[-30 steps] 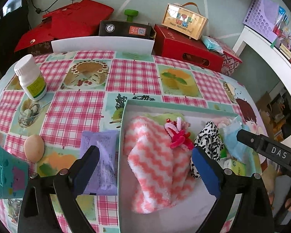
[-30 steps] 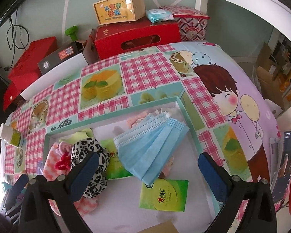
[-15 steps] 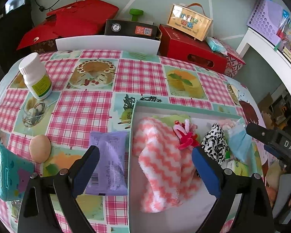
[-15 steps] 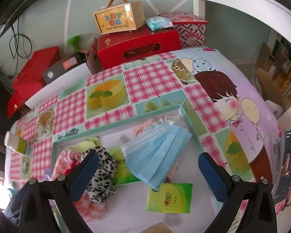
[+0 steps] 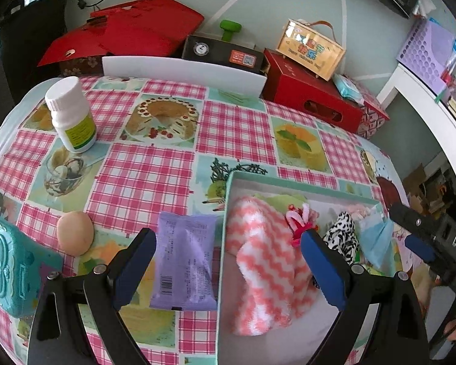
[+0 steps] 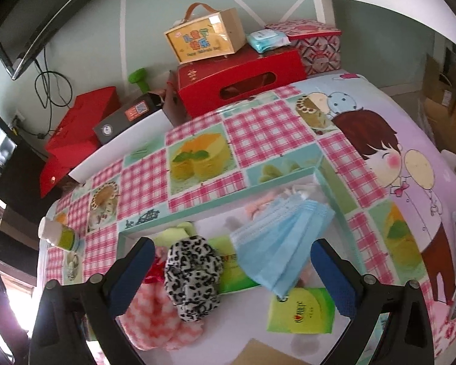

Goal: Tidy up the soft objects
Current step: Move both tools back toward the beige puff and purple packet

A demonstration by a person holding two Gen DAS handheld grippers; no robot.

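A teal-rimmed box (image 5: 228, 200) (image 6: 237, 196) on the checked tablecloth holds a pink-and-white zigzag towel (image 5: 267, 261) (image 6: 148, 313), a red-pink hair tie (image 5: 299, 220), a leopard-print scrunchie (image 5: 342, 240) (image 6: 193, 276), a blue face mask (image 6: 281, 243) (image 5: 377, 240) and green tissue packs (image 6: 301, 311). A purple soft packet (image 5: 183, 258) lies on the cloth just left of the box. My left gripper (image 5: 228, 258) hangs open above the packet and the box's left wall. My right gripper (image 6: 231, 273) stands open over the scrunchie and mask, holding nothing.
A white pill bottle (image 5: 71, 115), an egg (image 5: 75, 232) and a teal embossed box (image 5: 5, 264) sit on the left of the table. Red gift boxes (image 5: 310, 105), a yellow carry box (image 5: 311, 48) and a black box (image 5: 221, 53) line the far edge. A white shelf (image 5: 434, 112) stands right.
My left gripper has shifted left, so the purple packet now sits between its fingers. My right gripper has drawn back slightly from the box. Both stay open.
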